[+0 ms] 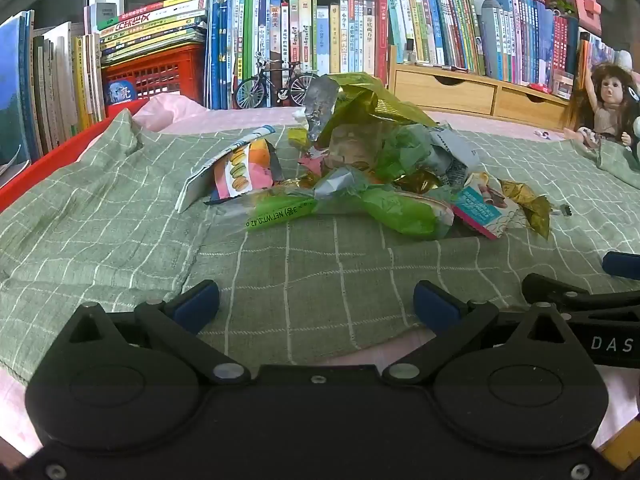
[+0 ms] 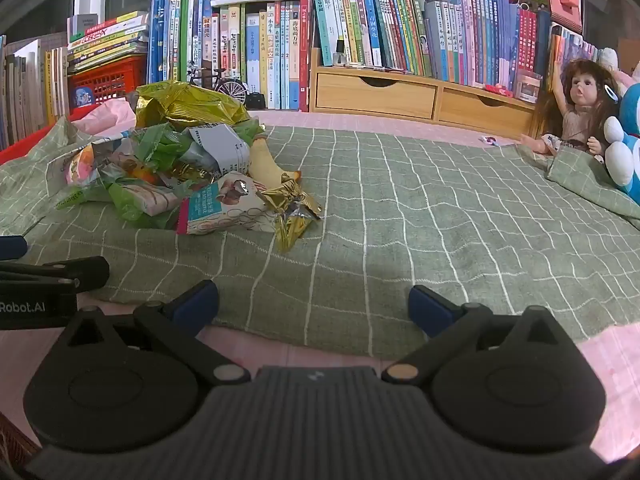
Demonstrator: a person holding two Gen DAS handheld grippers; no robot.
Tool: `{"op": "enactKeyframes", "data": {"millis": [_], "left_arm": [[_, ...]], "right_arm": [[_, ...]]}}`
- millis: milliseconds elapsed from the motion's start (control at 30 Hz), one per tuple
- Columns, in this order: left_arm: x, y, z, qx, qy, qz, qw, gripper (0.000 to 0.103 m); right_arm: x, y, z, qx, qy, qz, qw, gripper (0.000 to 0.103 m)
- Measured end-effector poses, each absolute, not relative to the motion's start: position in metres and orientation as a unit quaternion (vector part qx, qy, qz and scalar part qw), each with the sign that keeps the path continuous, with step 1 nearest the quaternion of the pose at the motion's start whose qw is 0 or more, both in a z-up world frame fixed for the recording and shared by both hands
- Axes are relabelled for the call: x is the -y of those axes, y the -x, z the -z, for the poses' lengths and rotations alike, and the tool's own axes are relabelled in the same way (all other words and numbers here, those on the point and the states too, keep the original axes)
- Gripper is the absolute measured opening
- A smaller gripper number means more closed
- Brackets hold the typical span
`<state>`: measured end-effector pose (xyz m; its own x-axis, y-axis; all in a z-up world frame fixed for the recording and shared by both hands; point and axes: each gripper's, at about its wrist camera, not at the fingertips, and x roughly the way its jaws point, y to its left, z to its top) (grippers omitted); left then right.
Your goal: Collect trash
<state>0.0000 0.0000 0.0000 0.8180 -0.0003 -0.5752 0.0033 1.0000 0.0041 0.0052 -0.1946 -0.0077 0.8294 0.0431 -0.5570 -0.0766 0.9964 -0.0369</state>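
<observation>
A heap of crumpled snack wrappers (image 1: 360, 168) lies on the green checked cloth (image 1: 120, 240), in green, gold, silver and pink; the right wrist view shows the same wrapper heap (image 2: 180, 168) at the left. A gold wrapper (image 2: 292, 212) sticks out at its right edge. My left gripper (image 1: 316, 304) is open, low over the cloth's near edge, short of the heap. My right gripper (image 2: 314, 304) is open too, to the right of the heap with nothing between its fingers. The other gripper shows at each view's side.
Rows of books (image 1: 320, 32) and wooden drawers (image 2: 400, 96) line the back. A red crate (image 1: 156, 72) and a red tray edge (image 1: 48, 160) stand at left. A model bicycle (image 1: 276, 84) is behind the heap. A doll (image 2: 576, 108) and a blue plush toy (image 2: 628, 140) sit at right.
</observation>
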Motion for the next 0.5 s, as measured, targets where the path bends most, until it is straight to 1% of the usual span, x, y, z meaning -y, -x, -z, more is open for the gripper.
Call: {"op": "enactKeyframes", "data": {"millis": [500], "left_arm": [[0.0000,0.0001,0.0000,-0.300,-0.002,0.001,0.954,0.103]], "right_arm": [[0.1945,-0.0052,0.0078,-0.292,0.027,-0.032,0.956,0.103]]}}
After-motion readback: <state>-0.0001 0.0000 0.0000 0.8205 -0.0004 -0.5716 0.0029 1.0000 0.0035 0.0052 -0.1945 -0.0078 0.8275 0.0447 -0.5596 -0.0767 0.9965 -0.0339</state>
